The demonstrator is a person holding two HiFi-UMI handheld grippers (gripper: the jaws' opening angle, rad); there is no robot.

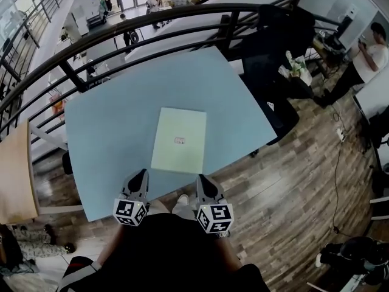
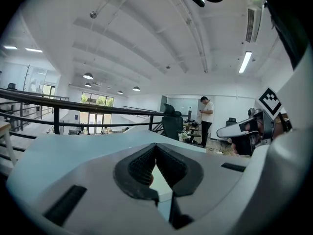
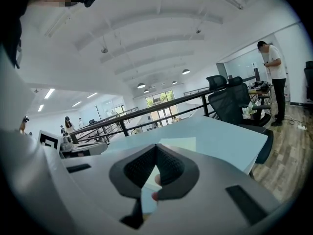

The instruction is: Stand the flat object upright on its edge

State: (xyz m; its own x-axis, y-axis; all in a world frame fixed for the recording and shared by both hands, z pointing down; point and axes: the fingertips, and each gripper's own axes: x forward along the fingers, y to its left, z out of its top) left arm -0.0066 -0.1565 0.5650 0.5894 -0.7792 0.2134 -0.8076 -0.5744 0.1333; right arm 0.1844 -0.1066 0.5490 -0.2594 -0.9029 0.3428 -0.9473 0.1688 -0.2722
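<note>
A flat pale green sheet (image 1: 179, 140) with a small red mark lies flat on the light blue table (image 1: 121, 114), near its front edge. My left gripper (image 1: 140, 174) hovers just short of the sheet's near left corner, jaws shut with nothing between them. My right gripper (image 1: 200, 178) hovers just short of the near right corner, also shut and empty. In the left gripper view the left gripper (image 2: 155, 146) shows its tips closed together. In the right gripper view the sheet (image 3: 178, 144) lies just beyond the closed tips of the right gripper (image 3: 156, 146).
A black railing (image 1: 152, 23) runs behind the table. A black office chair (image 1: 273, 78) stands at the table's right side. A person (image 1: 371, 56) stands far right on the wooden floor (image 1: 304, 181). A wooden surface (image 1: 15, 175) lies to the left.
</note>
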